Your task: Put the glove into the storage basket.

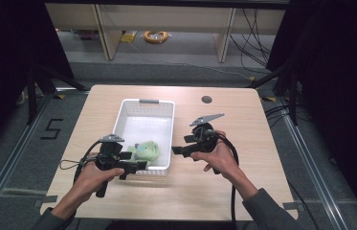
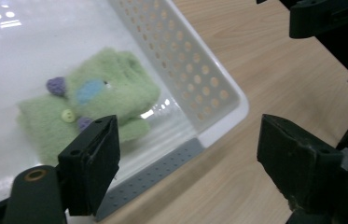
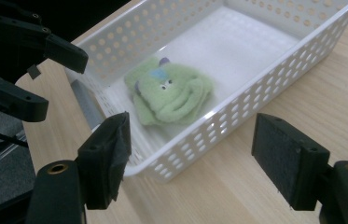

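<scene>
A white perforated basket stands in the middle of the wooden table. A fuzzy green toy with purple and blue patches lies inside it at the near end. My left gripper hovers at the basket's near left corner, jaws open and empty. In the left gripper view the toy lies beyond the left jaw, behind the basket wall. My right gripper is just right of the basket, open and empty. Its own view shows the toy past the basket wall and the left gripper beyond.
A round cable hole sits near the table's far right. Bare wood lies right of and in front of the basket. Beyond the table are shelf legs, floor cables and a yellow coil.
</scene>
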Available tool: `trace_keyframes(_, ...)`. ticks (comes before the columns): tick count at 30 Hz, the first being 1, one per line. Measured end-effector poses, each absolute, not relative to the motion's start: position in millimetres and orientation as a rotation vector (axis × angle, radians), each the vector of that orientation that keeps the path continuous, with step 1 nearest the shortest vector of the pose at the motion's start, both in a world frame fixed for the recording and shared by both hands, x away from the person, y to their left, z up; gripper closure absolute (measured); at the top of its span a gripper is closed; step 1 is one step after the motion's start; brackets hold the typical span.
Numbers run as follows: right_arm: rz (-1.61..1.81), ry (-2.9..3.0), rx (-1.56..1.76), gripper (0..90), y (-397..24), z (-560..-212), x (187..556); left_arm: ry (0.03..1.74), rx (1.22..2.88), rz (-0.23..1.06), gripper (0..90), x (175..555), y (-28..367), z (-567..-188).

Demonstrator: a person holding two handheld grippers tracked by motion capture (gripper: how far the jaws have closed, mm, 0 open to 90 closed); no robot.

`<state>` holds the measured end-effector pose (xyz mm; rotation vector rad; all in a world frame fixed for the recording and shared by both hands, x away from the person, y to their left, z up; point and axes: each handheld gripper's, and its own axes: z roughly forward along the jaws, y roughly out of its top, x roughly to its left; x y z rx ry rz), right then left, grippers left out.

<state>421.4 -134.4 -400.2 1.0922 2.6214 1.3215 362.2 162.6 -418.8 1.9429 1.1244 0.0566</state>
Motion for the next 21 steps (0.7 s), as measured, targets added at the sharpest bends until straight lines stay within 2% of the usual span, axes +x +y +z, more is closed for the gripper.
trace_keyframes(21, 1.388, 2.559, 1.093, 26.8, -168.6, -405.4, 394.0, 1.017, 1.939, 0.022, 19.3, 332.6, 135.3, -419.4)
